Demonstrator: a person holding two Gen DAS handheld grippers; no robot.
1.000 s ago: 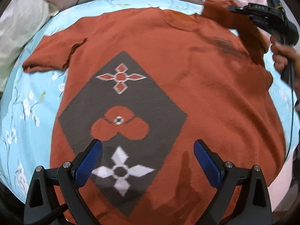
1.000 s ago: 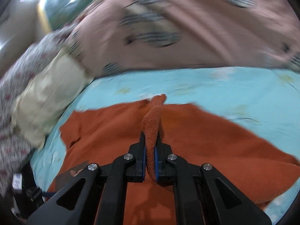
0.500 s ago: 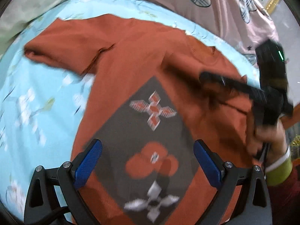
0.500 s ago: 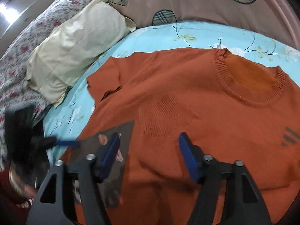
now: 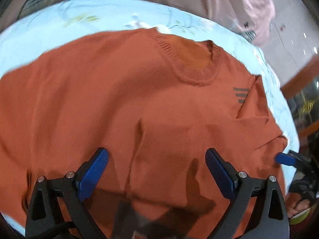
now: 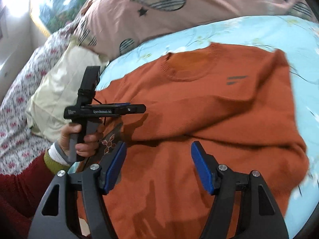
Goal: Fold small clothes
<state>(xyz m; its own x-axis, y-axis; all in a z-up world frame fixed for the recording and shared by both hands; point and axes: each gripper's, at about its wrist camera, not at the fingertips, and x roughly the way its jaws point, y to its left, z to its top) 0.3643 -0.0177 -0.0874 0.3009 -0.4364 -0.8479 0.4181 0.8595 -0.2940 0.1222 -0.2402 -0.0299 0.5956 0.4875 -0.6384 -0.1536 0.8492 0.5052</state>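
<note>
A rust-orange knit sweater (image 5: 123,103) lies flat on a light blue floral sheet (image 5: 99,18), neck at the far end. Both sleeves are folded in over the body. It also shows in the right wrist view (image 6: 209,115). My left gripper (image 5: 156,171) is open and empty, hovering over the sweater's middle. My right gripper (image 6: 157,163) is open and empty above the lower part of the sweater. The left gripper also shows from the side in the right wrist view (image 6: 137,108). A blue pad of the right gripper peeks in at the right edge of the left wrist view (image 5: 285,158).
A pink patterned quilt (image 6: 179,10) lies along the far side of the bed. A cream pillow (image 6: 59,91) and a floral bedspread (image 6: 18,107) lie at the left. The sheet's edge (image 5: 287,115) runs close to the sweater's right side.
The right gripper let go of the right sleeve, which now lies folded over the body. Both grippers have moved over the sweater, and the left one now faces the neckline.
</note>
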